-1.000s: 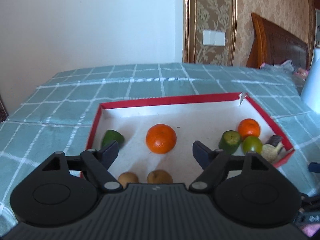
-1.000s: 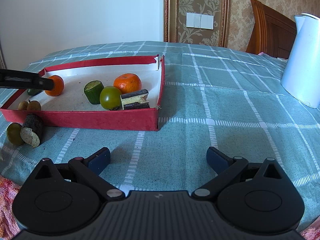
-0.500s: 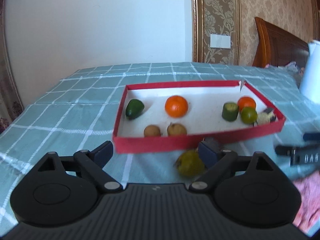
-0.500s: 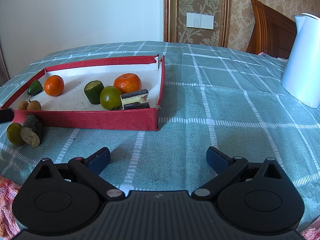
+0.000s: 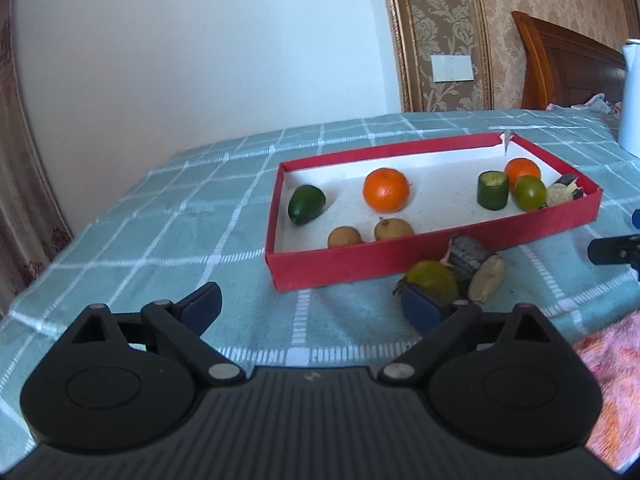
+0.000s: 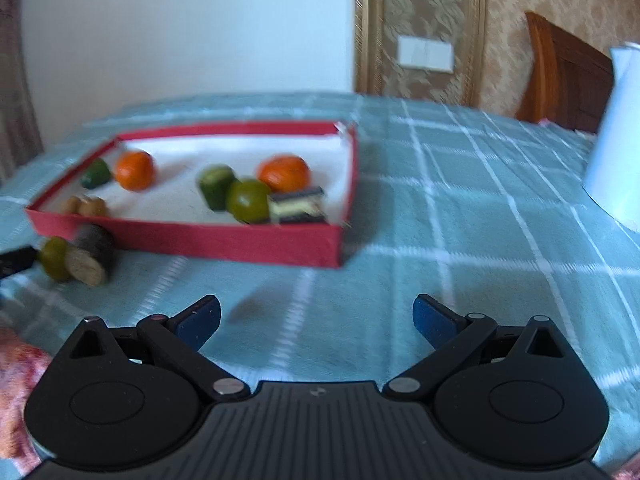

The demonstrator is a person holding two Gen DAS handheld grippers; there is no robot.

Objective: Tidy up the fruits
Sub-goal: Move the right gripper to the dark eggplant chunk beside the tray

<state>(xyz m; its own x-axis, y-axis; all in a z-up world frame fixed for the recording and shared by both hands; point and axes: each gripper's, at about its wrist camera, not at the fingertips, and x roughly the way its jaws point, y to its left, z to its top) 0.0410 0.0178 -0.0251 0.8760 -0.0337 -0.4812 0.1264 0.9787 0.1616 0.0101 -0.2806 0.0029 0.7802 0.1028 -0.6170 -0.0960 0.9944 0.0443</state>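
A red tray [image 5: 432, 256] with a white floor holds two oranges [image 5: 386, 190], a green avocado [image 5: 306, 204], two brown longans [image 5: 344, 237], a cut cucumber piece [image 5: 493, 190], a green round fruit [image 5: 529, 193] and a sugarcane piece. Outside its near wall lie an olive-green fruit [image 5: 432, 282] and a dark cut stalk piece [image 5: 478, 272]. My left gripper [image 5: 316, 304] is open and empty, its right fingertip just before the olive fruit. My right gripper [image 6: 316, 320] is open and empty over the cloth, with the tray [image 6: 224, 240] ahead to the left.
A teal checked cloth [image 5: 180, 232] covers the table. A white kettle [image 6: 616, 132] stands at the right. A pink towel [image 5: 608, 364] lies at the near edge. A wall and a wooden headboard are behind. The right gripper's tip [image 5: 612, 246] shows at the left view's right edge.
My left gripper has pulled back from over the tray to the near left, now low before the olive fruit. My right gripper has shifted; its view is blurred and the tray sits nearer centre.
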